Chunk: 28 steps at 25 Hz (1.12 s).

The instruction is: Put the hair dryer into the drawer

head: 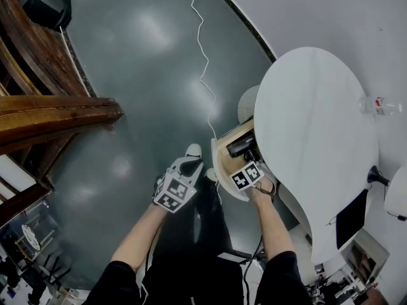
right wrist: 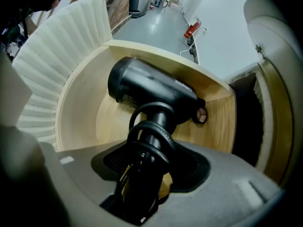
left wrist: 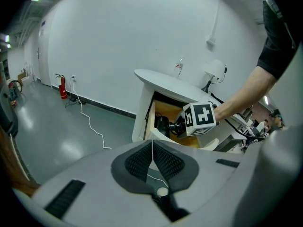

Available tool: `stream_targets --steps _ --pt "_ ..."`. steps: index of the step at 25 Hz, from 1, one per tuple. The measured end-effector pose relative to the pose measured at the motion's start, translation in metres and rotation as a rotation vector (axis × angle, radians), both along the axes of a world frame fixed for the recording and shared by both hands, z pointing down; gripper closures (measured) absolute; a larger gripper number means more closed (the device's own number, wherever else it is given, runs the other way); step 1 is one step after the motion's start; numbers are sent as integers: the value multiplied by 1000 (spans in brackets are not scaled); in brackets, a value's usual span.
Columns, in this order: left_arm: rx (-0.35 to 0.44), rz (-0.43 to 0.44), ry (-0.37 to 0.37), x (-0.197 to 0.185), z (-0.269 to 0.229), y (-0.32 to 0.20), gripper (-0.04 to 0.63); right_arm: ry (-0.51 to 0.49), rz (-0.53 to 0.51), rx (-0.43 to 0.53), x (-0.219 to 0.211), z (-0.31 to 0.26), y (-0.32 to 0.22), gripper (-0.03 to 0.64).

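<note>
left gripper [left wrist: 152,151] closed, empty | right gripper [right wrist: 144,171] clamped on hair dryer [right wrist: 151,91] handle | dryer body inside open drawer [right wrist: 78,103], contact with floor unclear | drawer under white table [head: 311,126] | remaining: set down, release, withdraw

Inside the wooden drawer [right wrist: 85,112], mostly filled by the hair dryer [right wrist: 151,91]; walled by the ribbed white front [right wrist: 57,65], roofed behind by the tabletop [head: 318,138]. Open over the floor [head: 146,75], crossed by a white cable [head: 203,62].

White oval table [head: 311,126], 1 clear bottle [head: 378,105] near its edge, white cable [head: 203,62] across grey floor [head: 146,75]
</note>
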<state>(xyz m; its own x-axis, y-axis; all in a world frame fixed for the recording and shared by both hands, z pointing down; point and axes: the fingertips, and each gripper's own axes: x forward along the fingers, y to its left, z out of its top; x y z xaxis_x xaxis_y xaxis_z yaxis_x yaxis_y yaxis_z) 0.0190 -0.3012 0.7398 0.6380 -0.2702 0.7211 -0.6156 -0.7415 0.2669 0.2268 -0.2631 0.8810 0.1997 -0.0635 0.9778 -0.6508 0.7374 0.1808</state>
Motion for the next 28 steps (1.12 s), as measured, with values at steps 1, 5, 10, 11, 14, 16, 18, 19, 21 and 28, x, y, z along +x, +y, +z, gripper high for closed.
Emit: stream_targets --steps 1,5,10,11,14,16,18,19,21,28 --pt "-1 2 0 0 0 -1 580 0 4 -4 0 1 0 382" --pt "-8 15 -1 0 2 -2 580 18 1 -19 2 4 -1 382" --pt "-19 27 -2 -2 4 -1 580 43 -11 -34 2 9 -2 382" --pt "-22 32 -2 -2 5 -1 580 46 -8 -39 3 9 -2 382" --pt "-30 49 -6 -3 8 1 580 46 1 -45 4 10 -3 382" --pt "-35 59 -8 -4 11 3 580 46 5 -46 3 10 -3 382" --pt "-41 67 -7 -3 12 5 580 50 9 -50 4 12 -3 382" --pt "-44 71 -6 -2 13 6 580 52 10 -53 5 13 -3 382" --pt "-50 79 -5 -1 14 7 580 57 14 -59 6 15 -3 382" --pt "-61 106 -10 -3 14 10 580 74 27 -67 8 17 -3 380"
